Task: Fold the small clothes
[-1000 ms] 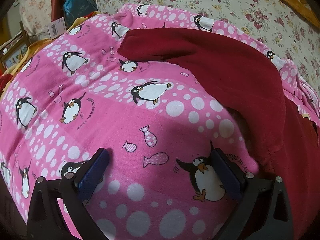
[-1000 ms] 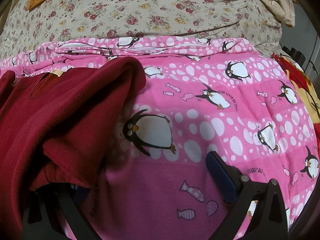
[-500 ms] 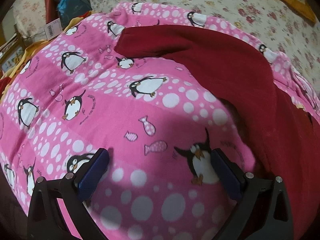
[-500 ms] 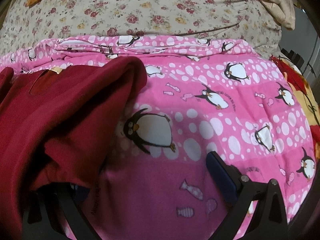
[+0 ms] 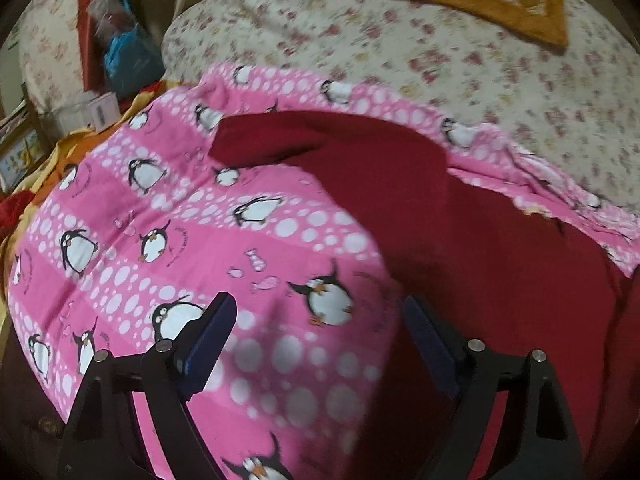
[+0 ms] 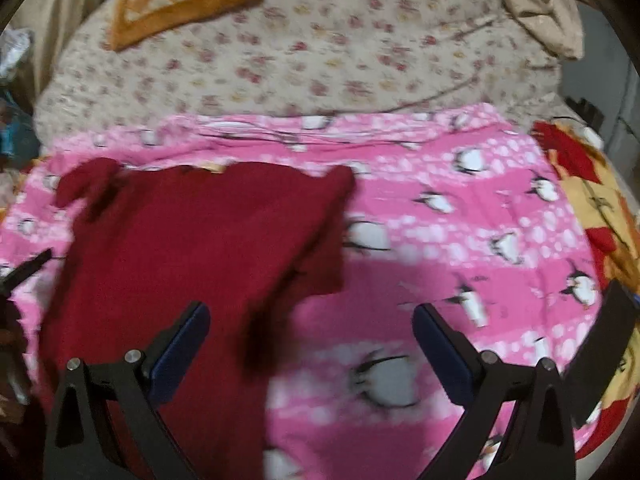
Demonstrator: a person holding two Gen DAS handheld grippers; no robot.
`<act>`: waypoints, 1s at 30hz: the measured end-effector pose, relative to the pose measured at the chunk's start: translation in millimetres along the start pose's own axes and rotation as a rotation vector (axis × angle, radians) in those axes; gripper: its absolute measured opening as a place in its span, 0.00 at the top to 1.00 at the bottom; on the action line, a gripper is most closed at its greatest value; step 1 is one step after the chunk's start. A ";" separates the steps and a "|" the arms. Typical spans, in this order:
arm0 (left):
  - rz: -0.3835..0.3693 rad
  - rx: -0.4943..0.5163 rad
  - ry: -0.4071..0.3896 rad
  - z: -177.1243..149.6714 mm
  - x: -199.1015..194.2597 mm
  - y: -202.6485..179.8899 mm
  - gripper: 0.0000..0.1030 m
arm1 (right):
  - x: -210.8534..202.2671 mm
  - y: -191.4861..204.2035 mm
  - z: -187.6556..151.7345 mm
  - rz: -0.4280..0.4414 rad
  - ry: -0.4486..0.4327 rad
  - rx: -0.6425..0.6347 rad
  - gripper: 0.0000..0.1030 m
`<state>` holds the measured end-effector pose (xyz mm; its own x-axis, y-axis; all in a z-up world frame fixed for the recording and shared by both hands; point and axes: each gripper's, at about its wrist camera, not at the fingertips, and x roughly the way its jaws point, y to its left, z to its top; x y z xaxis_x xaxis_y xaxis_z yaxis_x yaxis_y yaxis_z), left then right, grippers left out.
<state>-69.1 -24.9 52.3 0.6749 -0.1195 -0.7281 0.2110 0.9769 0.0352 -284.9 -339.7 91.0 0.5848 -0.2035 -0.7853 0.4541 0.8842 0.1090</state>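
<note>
Right wrist view: the red garment (image 6: 192,248) lies released, part-folded, at the pink penguin blanket's (image 6: 460,240) left edge; right gripper (image 6: 312,344) now wide and empty, left gripper (image 5: 316,344) narrowing slightly, both lifted clear

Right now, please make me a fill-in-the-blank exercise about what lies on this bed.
1. The dark red fleece garment lies on a pink blanket printed with ____.
2. Beyond the blanket lies a cream bedspread with a ____ pattern.
3. The right tongs hold ____.

Missing words: penguins; floral; nothing
</note>
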 end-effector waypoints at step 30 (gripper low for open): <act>-0.093 0.087 -0.011 -11.1 -16.2 -46.8 0.33 | 46.3 124.3 13.0 0.046 0.069 0.034 0.00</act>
<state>-97.7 -66.7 54.9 0.6574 -0.2118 -0.7232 0.3334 0.9424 0.0271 -192.6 -244.7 76.2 0.5585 -0.1326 -0.8189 0.4512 0.8769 0.1657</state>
